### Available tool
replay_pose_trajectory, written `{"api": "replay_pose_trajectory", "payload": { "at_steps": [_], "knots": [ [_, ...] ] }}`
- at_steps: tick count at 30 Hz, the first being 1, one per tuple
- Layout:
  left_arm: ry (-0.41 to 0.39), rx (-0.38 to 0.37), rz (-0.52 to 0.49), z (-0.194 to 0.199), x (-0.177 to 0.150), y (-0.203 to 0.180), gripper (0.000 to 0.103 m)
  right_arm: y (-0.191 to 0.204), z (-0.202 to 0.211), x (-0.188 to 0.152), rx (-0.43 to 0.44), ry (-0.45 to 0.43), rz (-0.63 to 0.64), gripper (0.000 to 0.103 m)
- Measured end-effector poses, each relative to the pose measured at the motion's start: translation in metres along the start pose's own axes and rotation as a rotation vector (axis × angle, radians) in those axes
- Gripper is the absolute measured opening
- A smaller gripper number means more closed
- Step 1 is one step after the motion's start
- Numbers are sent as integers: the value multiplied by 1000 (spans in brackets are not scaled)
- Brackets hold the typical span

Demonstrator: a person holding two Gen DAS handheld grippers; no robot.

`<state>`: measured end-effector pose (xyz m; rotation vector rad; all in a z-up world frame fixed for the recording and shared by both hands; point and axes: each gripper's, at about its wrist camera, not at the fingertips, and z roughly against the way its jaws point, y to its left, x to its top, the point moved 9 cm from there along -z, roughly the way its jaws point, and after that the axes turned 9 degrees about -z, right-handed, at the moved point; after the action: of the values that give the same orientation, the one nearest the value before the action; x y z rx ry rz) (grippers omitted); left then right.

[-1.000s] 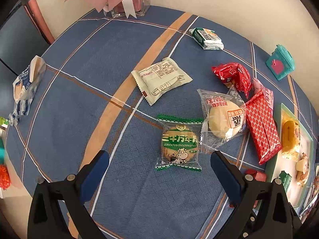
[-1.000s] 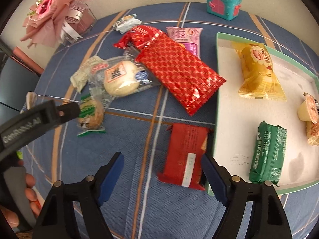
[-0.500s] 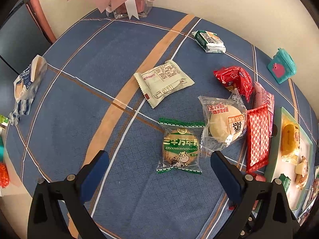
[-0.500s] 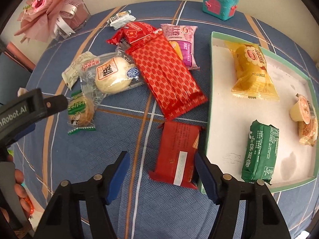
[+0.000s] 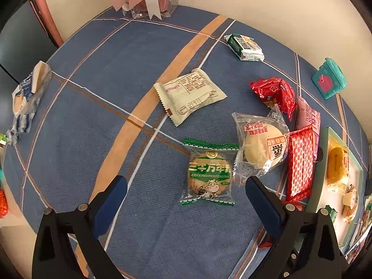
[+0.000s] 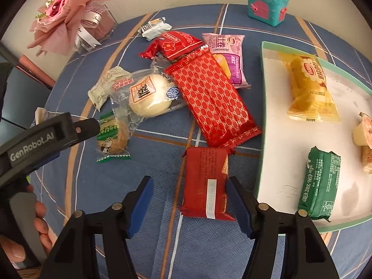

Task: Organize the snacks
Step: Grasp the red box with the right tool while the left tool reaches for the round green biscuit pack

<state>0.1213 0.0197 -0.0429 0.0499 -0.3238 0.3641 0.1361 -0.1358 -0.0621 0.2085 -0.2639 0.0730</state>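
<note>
As the right tool (image 6: 189,200) narrows around the red packet (image 6: 205,182), we centre it before lifting toward the tray (image 6: 261,139); left tool (image 5: 186,193) stays wide, empty.

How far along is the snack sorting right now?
Partly done: the tray holds a yellow cake pack, a green biscuit pack and two small items. The right gripper is closing around the red packet, not yet gripping. About seven snacks remain on the cloth.
</note>
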Motion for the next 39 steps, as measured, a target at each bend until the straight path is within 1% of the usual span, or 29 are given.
{"api": "replay_pose_trajectory", "payload": {
  "at_steps": [4,7,11,15,17,20,24,29,36,37,39],
  "knots": [
    [1,-16,0,-7,3,-3,101,-3,-5,4,-50,-9,11,62],
    [-2,-14,-4,-12,7,-4,101,-9,-8,2,-63,2,9,60],
    [-11,4,-22,-18,14,-5,100,-14,-13,0,-80,14,17,54],
    [6,12,-36,-31,16,-8,98,-18,-16,-4,-89,24,19,53],
    [20,10,-34,-37,14,-9,93,-21,-19,-7,-92,27,20,53],
    [31,19,-33,-47,16,-8,91,-19,-27,-10,-102,32,28,53],
    [20,50,-43,-53,19,-9,91,-15,-37,-14,-116,37,37,52],
    [20,43,-23,-61,15,-11,91,-12,-42,-18,-128,33,49,52],
    [20,62,-6,-67,13,-9,91,-8,-44,-25,-139,30,64,52],
    [25,74,3,-68,12,-6,85,-6,-43,-25,-137,31,62,52],
    [26,66,25,-69,11,-2,82,-4,-43,-26,-132,33,56,52]
  ]
}}
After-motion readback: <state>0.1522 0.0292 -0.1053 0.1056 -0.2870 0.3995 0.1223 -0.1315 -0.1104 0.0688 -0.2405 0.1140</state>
